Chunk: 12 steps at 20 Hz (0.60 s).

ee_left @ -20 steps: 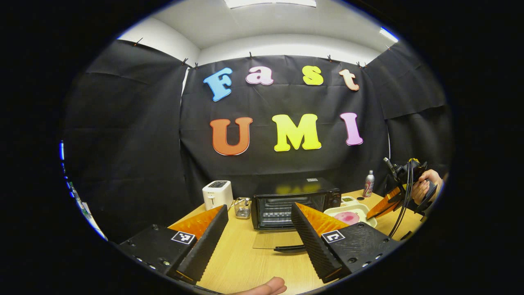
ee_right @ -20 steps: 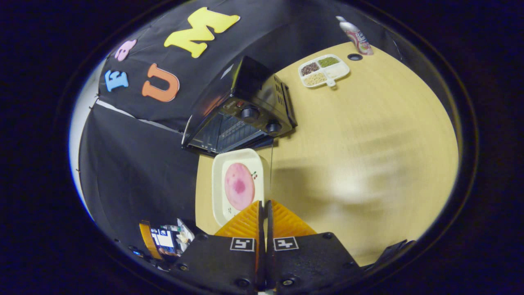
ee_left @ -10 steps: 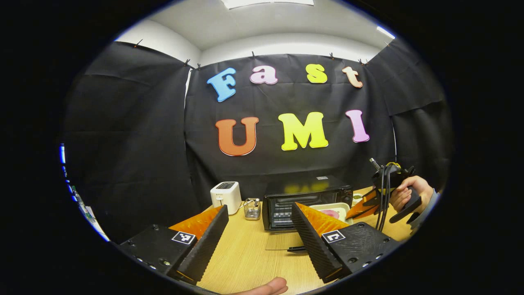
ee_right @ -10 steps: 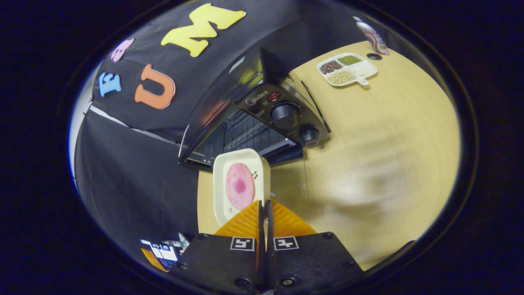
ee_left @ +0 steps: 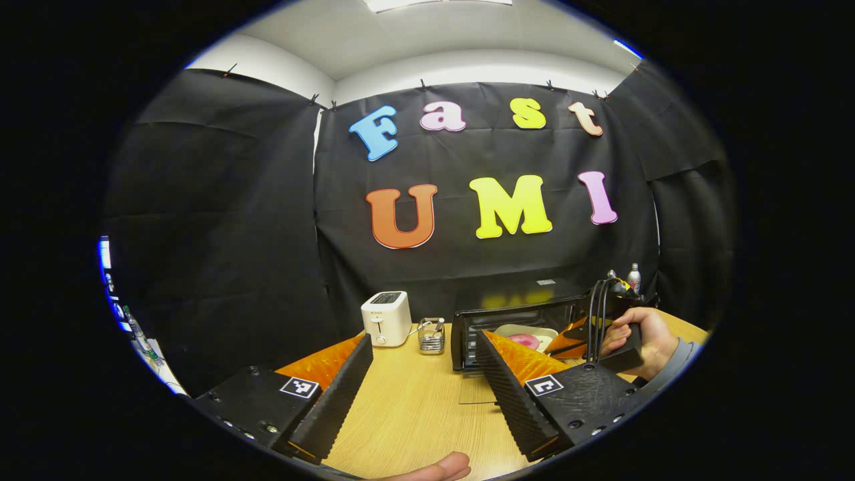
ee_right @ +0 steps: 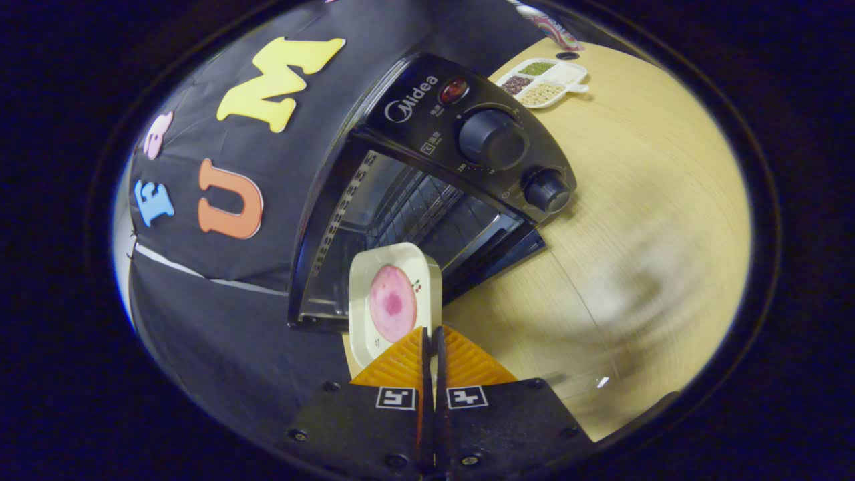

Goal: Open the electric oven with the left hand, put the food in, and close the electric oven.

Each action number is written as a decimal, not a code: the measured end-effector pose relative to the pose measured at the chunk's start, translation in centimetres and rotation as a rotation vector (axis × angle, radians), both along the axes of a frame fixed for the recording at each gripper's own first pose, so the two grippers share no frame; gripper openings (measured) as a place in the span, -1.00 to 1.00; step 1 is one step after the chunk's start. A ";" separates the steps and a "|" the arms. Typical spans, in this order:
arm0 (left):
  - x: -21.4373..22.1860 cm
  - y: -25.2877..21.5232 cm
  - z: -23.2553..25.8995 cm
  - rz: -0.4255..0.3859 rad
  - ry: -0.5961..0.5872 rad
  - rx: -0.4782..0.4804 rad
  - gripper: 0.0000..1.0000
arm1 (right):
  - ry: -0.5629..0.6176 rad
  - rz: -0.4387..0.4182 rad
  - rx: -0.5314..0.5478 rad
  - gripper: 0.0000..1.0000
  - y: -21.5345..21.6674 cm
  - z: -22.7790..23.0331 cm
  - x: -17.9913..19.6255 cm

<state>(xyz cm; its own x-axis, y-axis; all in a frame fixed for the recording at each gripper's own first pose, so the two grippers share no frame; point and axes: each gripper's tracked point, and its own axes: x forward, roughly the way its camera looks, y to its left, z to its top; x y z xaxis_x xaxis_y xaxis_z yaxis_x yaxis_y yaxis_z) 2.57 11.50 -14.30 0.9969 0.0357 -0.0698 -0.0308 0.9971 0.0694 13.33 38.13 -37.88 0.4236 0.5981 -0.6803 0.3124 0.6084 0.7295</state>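
The black electric oven (ee_right: 401, 127) stands with its door (ee_left: 475, 390) folded down flat on the table. My right gripper (ee_right: 431, 332) is shut on the rim of a cream plate (ee_right: 364, 314) that carries a round pink slice of food (ee_right: 393, 302). The plate hangs at the oven's mouth, its far end level with the wire rack (ee_right: 414, 204). In the left gripper view the oven (ee_left: 514, 310), the plate (ee_left: 514, 329) and the right gripper (ee_left: 576, 332), held by a hand (ee_left: 638, 337), show at the right. My left gripper (ee_left: 423, 341) is open over the table, well back from the oven.
A white toaster (ee_left: 386, 317) and a small wire basket (ee_left: 432, 338) stand left of the oven. A divided dish of grains (ee_right: 544, 73) and a bottle (ee_left: 633, 277) sit beyond it. Two knobs (ee_right: 492, 139) face the front. A thumb (ee_left: 434, 467) shows at the bottom edge.
The right gripper has carried the plate forward from beside the oven to its open mouth. The left gripper has drifted left and back, staying open.
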 end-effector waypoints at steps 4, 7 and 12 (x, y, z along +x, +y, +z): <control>0.3 0.7 -0.2 0.012 0.001 0.008 0.93 | -0.031 -0.178 -0.009 -0.99 0.6 -1.2 2.6; 0.4 0.9 -0.4 0.009 0.015 0.005 0.92 | -0.048 -0.235 -0.034 -0.98 1.4 -2.2 4.0; 1.3 1.0 -0.9 0.011 0.025 0.007 0.92 | -0.146 -0.339 -0.027 -0.98 1.6 -3.2 7.0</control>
<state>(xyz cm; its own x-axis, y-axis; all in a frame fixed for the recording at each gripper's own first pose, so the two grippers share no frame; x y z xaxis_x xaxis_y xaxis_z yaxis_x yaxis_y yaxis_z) 3.83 12.50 -15.25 0.9944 0.0477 -0.0943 -0.0404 0.9962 0.0778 20.37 39.77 -41.05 0.6882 0.3902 -0.6116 0.3933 0.5076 0.7665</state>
